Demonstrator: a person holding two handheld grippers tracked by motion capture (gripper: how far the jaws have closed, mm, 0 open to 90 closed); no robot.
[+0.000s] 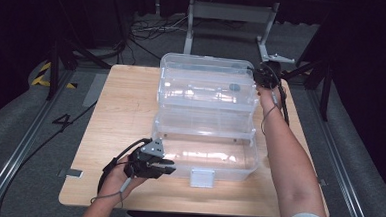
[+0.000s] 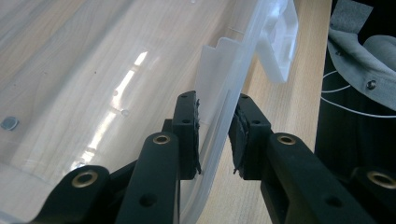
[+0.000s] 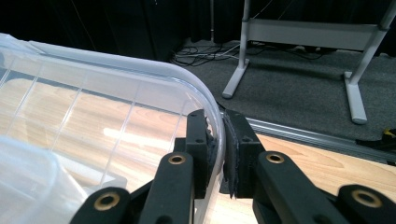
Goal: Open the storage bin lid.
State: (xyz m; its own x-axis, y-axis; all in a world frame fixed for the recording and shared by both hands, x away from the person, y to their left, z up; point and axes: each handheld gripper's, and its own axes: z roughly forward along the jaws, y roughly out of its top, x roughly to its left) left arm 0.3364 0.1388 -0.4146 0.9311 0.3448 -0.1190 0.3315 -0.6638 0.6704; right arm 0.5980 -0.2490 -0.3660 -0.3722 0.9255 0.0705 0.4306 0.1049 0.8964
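So right now I've got both grippers on this clear plastic storage box (image 1: 203, 154) sitting in the middle of the wooden table (image 1: 121, 109). My left gripper (image 1: 165, 166) is down at the near left corner of the box, and in the left gripper view (image 2: 215, 135) the jaws straddle the front wall's rim, one pad inside, one outside. The inner pad sits against the plastic; the outer one looks like it's touching too, though I honestly can't swear there's no sliver of a gap there. The white latch (image 1: 202, 178) hangs on the front wall, a bit to the right of that grip.

My right gripper (image 1: 265, 77) is reached way out to the far right corner, pinching the edge of the open lid (image 1: 207, 84), which stands raised behind the box. In the right gripper view (image 3: 219, 149) the rounded clear rim of the lid (image 3: 140, 70) runs straight between the two pads, and they're pressed onto it from both sides.
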